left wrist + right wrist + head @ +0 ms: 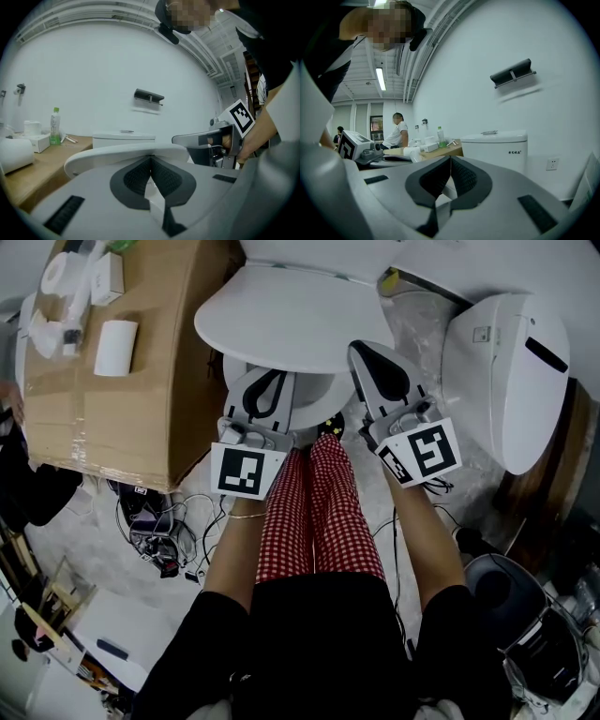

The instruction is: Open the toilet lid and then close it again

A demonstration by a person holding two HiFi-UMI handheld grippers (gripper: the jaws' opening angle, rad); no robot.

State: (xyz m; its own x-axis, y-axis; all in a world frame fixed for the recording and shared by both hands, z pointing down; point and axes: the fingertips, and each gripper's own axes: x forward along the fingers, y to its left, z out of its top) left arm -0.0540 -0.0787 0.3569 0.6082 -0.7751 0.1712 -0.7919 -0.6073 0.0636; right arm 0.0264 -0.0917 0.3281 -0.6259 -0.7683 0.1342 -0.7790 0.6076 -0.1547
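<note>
The toilet's white oval lid (291, 315) lies about level over the bowl (314, 399), in front of the tank (123, 139). My left gripper (272, 374) is shut with nothing in it. Its tip sits right at the lid's front edge; in the left gripper view the lid's rim (117, 152) runs just above the left gripper's (151, 159) closed tip. My right gripper (361, 346) is also shut and empty, its tip beside the lid's front right edge. The right gripper view shows the right gripper (450, 158) pointing past the tank (497, 147).
A cardboard box (141, 399) with a tissue roll (116, 347) and a bottle (55, 125) stands to the left. A second white toilet (511, 371) is on the right. Cables (155, 531) lie on the floor at left. A round bin (511, 601) is at the lower right.
</note>
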